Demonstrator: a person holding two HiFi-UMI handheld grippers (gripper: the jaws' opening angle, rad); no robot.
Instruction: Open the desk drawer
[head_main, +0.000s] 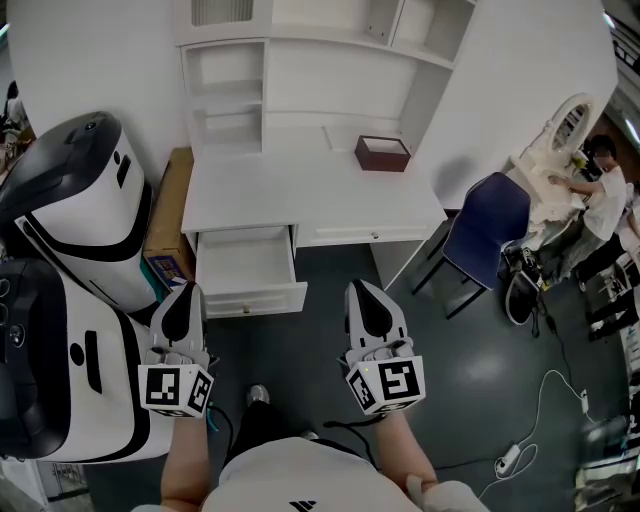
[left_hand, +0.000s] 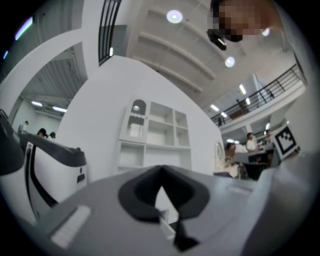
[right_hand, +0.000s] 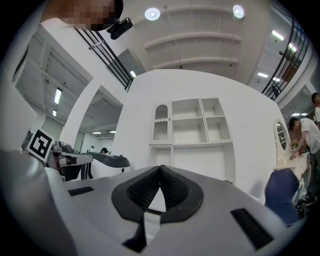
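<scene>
Both forearms extend forward, short of the desk (head_main: 300, 195) and clear of it. The left gripper (head_main: 184, 300) points at the desk's left side, jaws pressed together with nothing between them. The right gripper (head_main: 370, 300) points at its middle, jaws likewise together and empty. The drawer (head_main: 255, 298) under the desk's left half stands pulled out, its interior empty. A brown box (head_main: 382, 152) sits on the desk's right rear.
</scene>
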